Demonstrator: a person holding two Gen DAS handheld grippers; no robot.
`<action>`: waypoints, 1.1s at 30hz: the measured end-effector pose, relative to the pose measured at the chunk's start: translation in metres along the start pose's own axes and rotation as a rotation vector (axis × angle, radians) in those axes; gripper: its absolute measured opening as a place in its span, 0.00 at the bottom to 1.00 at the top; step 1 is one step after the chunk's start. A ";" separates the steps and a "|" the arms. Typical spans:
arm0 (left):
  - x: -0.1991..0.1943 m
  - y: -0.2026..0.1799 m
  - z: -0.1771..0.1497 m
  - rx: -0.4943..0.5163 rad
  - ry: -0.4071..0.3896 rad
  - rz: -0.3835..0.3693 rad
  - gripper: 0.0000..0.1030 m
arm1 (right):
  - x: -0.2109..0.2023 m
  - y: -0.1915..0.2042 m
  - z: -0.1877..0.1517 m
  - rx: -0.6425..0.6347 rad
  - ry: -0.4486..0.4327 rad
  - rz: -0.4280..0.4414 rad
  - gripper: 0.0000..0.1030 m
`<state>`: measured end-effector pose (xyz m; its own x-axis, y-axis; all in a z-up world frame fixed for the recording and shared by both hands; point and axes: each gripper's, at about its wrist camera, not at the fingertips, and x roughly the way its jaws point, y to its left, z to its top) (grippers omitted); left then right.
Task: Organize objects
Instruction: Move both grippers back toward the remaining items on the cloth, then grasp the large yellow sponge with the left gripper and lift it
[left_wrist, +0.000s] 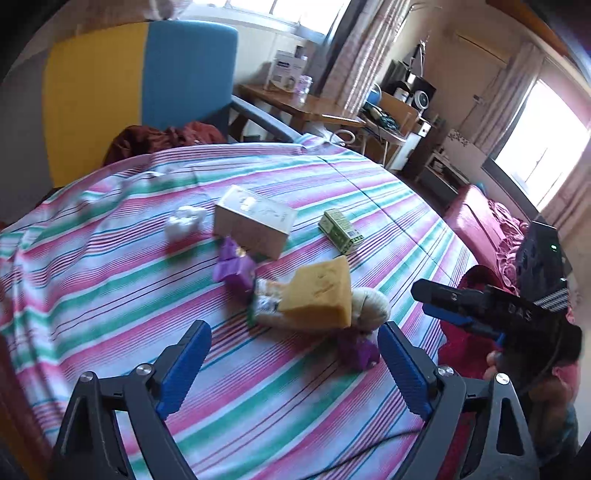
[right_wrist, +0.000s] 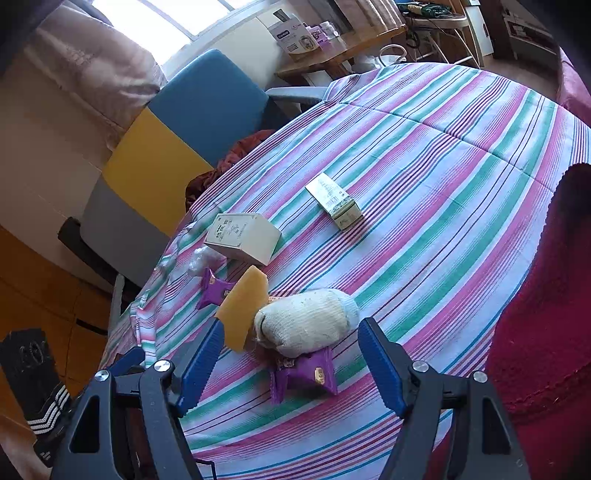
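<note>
Both grippers hover with jaws wide and empty: left gripper (left_wrist: 293, 363) below the cheese wedge (left_wrist: 321, 295) at centre frame, right gripper (right_wrist: 290, 363) framing the white sock bundle (right_wrist: 306, 321) and purple packet (right_wrist: 306, 373) on the striped cloth (right_wrist: 424, 184).

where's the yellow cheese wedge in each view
Left wrist: cheese wedge sits low centre, just above the open left gripper.
Right wrist: cheese wedge sits lower left of centre, by the left finger of the open right gripper.
Shared landmark: the cream sock bundle touching it.
</note>
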<state>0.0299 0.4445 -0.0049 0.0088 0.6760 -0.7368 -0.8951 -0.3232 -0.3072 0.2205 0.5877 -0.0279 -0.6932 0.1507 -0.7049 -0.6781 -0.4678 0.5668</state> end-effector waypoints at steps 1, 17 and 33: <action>0.008 -0.001 0.003 0.001 0.009 -0.012 0.90 | -0.001 -0.002 0.000 0.010 -0.003 0.012 0.74; 0.100 0.001 0.015 -0.041 0.147 -0.155 0.61 | -0.001 -0.014 0.002 0.065 0.012 0.095 0.74; -0.015 0.027 -0.081 0.058 0.069 0.232 0.58 | 0.035 0.012 -0.008 -0.070 0.251 -0.032 0.74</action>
<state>0.0421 0.3720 -0.0514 -0.1712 0.5405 -0.8238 -0.9006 -0.4248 -0.0915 0.1897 0.5808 -0.0491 -0.5837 -0.0505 -0.8104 -0.6738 -0.5268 0.5181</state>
